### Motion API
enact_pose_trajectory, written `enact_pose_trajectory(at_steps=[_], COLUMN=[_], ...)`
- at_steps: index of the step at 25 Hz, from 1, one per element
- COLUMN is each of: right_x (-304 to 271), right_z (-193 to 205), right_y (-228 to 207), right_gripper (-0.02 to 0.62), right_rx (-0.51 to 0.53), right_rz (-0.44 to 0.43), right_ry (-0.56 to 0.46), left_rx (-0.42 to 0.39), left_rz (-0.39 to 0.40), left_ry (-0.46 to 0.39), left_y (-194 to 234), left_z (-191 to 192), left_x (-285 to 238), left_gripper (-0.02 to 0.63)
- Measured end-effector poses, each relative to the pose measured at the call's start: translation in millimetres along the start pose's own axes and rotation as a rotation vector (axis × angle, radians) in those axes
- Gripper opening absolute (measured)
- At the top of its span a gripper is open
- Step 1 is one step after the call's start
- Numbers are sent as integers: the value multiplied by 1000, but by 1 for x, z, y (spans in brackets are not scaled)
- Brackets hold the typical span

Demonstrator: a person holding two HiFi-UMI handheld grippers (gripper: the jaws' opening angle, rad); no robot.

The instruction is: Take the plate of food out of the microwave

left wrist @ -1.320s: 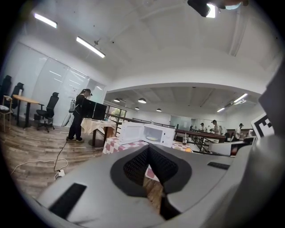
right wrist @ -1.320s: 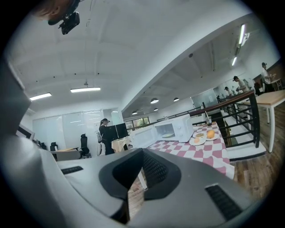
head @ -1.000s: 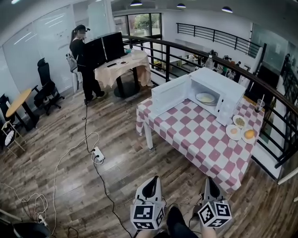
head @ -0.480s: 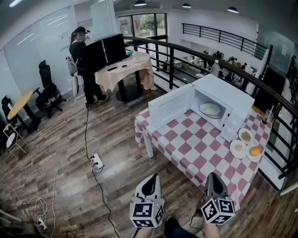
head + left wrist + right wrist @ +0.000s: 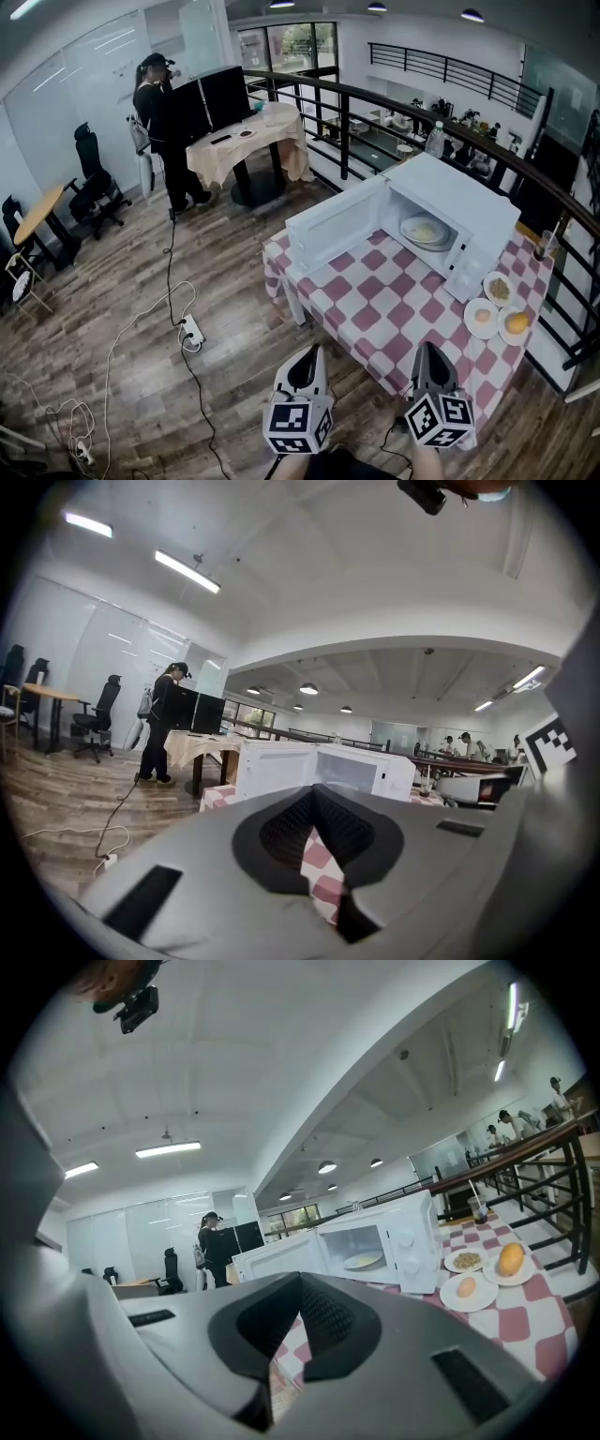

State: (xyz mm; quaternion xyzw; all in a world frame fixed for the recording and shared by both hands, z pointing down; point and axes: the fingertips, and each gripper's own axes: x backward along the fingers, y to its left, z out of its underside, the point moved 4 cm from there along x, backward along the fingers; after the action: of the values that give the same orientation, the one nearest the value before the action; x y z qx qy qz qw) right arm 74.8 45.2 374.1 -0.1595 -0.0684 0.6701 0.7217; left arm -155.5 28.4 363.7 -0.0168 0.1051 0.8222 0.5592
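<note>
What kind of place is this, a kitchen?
Likely an open office or lab loft, not a kitchen: a desk with monitors, office chairs, a black railing, and a microwave staged on a checkered table.

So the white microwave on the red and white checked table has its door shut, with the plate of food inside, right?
Not quite: the head view shows the door of the white microwave swung open. It does stand on the red and white checked table with the plate of food inside.
</note>
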Motion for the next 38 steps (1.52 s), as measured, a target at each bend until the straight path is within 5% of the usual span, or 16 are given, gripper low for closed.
enact_pose_trajectory(at_steps=[19,38], right_x=[-96,-195], right_z=[-1,-7], right_y=[6,10], right_gripper=[-9,-9], right_rx=[-18,-113], right_rz=[66,298], right_ry=[-3,-45], left_rx=[12,16], left_rz=[89,363], left_ry=[39,121], left_y=[41,82], left_z=[-11,-33], left_x=[-103,-243], left_gripper=[18,17])
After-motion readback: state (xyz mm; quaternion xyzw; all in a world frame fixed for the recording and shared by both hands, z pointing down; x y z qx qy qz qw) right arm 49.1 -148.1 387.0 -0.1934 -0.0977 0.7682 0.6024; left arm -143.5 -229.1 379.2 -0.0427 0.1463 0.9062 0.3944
